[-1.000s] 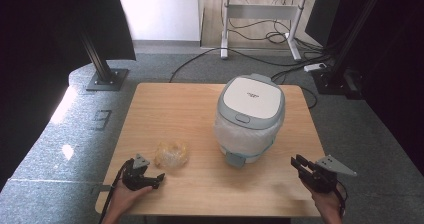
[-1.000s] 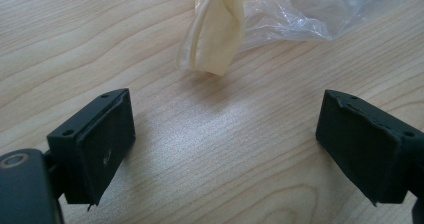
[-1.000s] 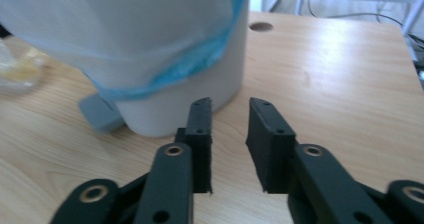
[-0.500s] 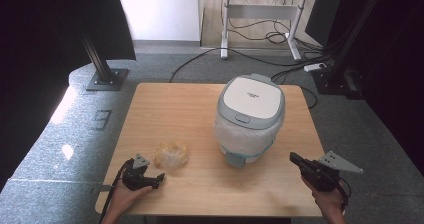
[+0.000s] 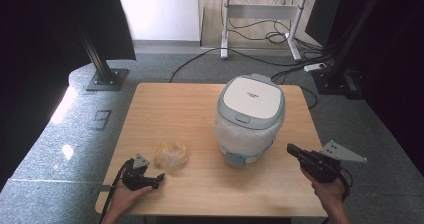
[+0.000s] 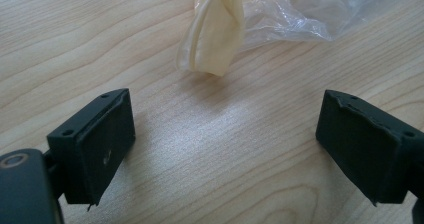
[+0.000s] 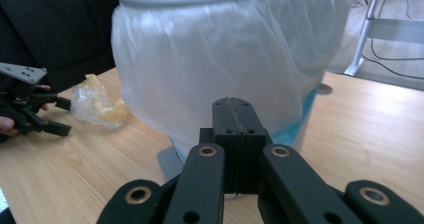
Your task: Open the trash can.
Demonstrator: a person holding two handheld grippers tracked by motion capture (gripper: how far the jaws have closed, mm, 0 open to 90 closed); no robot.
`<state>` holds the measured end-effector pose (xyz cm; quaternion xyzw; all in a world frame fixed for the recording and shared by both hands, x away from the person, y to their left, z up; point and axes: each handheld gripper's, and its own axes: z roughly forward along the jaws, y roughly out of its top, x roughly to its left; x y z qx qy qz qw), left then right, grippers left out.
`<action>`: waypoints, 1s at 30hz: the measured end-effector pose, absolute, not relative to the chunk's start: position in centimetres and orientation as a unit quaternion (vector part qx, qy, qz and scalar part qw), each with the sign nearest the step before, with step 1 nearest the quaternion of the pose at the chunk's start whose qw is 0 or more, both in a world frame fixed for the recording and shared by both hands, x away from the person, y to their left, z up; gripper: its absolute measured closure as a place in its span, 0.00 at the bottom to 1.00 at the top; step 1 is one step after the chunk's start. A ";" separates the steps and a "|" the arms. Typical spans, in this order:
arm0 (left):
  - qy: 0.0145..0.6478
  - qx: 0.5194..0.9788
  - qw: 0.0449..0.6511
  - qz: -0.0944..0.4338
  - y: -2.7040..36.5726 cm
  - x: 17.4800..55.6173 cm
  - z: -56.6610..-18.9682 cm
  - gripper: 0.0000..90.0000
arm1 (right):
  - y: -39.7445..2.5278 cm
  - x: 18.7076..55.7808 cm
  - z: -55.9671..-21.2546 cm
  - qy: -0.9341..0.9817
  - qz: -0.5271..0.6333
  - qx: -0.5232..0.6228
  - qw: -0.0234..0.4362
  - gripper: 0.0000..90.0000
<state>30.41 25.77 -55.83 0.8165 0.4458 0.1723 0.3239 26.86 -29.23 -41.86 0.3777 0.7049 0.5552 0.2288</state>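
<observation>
The left gripper (image 5: 159, 177) rests on the tabletop (image 5: 170, 104) near the front left corner, its fingers (image 6: 95, 146) spread wide with bare wood between them. Just beyond them lies the crumpled plastic bag (image 5: 171, 154), clear film with a yellowish twist inside; in the left gripper view its nearest fold (image 6: 212, 34) hangs a little ahead of the open gap, not yet touched. This hand has barely shifted over the last second and looks staged for a grab.

The right gripper (image 5: 291, 150) is what has changed. A second ago it sat closer to the front right corner; now it has edged inward along the front edge toward the rice cooker (image 5: 250, 116), which stands right of centre with its lid down and its body wrapped in thin white film. The right gripper's fingers (image 7: 235, 134) are pressed together with nothing between them, aimed at the wrapped wall low on the cooker, near but apart from it.

Judging by that, the work is only beginning: the right hand is closing in on the cooker, likely to steady or press it, while the left waits to take the bag.
</observation>
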 end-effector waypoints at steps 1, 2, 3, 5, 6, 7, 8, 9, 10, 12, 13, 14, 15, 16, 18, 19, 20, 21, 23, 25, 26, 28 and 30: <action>0.446 0.817 0.324 0.172 25.8 30.4 -55.8 0.09 | -29.1 26.9 -41.6 0.705 0.557 0.375 0.228 1.00; 0.446 0.817 0.324 0.172 25.8 30.4 -55.8 0.09 | -29.0 27.0 -41.3 0.705 0.559 0.373 0.227 1.00; 0.446 0.816 0.324 0.172 25.8 30.4 -55.8 0.09 | -28.8 27.0 -41.1 0.704 0.561 0.371 0.226 1.00; 0.446 0.816 0.324 0.172 25.8 30.4 -55.8 0.09 | -28.6 27.2 -40.5 0.704 0.565 0.367 0.224 1.00; 0.446 0.816 0.324 0.172 25.8 30.4 -55.8 0.09 | -28.5 27.3 -40.3 0.704 0.566 0.366 0.224 1.00; 0.446 0.816 0.324 0.172 25.8 30.4 -55.8 0.09 | -28.4 27.4 -40.0 0.705 0.567 0.364 0.223 1.00; 0.446 0.816 0.324 0.172 25.8 30.4 -55.8 0.09 | -28.3 27.5 -39.8 0.705 0.568 0.363 0.222 1.00; 0.446 0.816 0.324 0.172 25.8 30.4 -55.8 0.09 | -28.2 27.7 -39.5 0.706 0.568 0.361 0.221 1.00; 0.446 0.816 0.324 0.172 25.8 30.4 -55.8 0.09 | -28.0 27.8 -39.3 0.707 0.569 0.359 0.219 1.00; 0.446 0.817 0.324 0.172 25.8 30.4 -55.8 0.09 | -27.7 28.0 -38.8 0.708 0.571 0.355 0.217 1.00; 0.446 0.816 0.324 0.172 25.8 30.4 -55.8 0.09 | -27.6 28.1 -38.6 0.709 0.570 0.353 0.217 1.00; 0.446 0.816 0.324 0.172 25.8 30.4 -55.8 0.09 | -27.5 28.2 -38.4 0.710 0.570 0.352 0.218 1.00; 0.446 0.816 0.324 0.172 25.8 30.4 -55.8 0.09 | -27.3 28.3 -38.2 0.710 0.572 0.349 0.217 1.00; 0.446 0.816 0.324 0.172 25.8 30.4 -55.8 0.09 | -27.1 28.4 -38.0 0.710 0.573 0.347 0.215 1.00; 0.446 0.817 0.324 0.172 25.8 30.4 -55.8 0.09 | -26.9 28.7 -37.6 0.712 0.575 0.344 0.210 1.00; 0.446 0.816 0.324 0.172 25.8 30.4 -55.8 0.09 | -26.8 28.8 -37.4 0.713 0.576 0.342 0.207 1.00; 0.446 0.816 0.324 0.172 25.8 30.4 -55.8 0.09 | -26.6 28.9 -37.3 0.713 0.577 0.341 0.206 1.00; 0.446 0.816 0.324 0.172 25.8 30.4 -55.8 0.09 | -26.5 29.0 -37.1 0.713 0.578 0.340 0.205 1.00; 0.446 0.817 0.324 0.172 25.8 30.4 -55.8 0.09 | -26.3 29.2 -36.9 0.713 0.579 0.339 0.204 1.00; 0.446 0.816 0.324 0.172 25.8 30.4 -55.8 0.09 | -26.0 29.4 -36.6 0.714 0.580 0.337 0.203 1.00; 0.446 0.817 0.324 0.172 25.8 30.4 -55.8 0.09 | -25.8 29.5 -36.5 0.715 0.579 0.335 0.203 1.00; 0.446 0.816 0.324 0.172 25.8 30.4 -55.8 0.09 | -25.6 29.7 -36.2 0.716 0.578 0.334 0.202 1.00; 0.446 0.816 0.324 0.172 25.8 30.4 -55.8 0.09 | -25.3 29.9 -36.0 0.717 0.578 0.332 0.202 1.00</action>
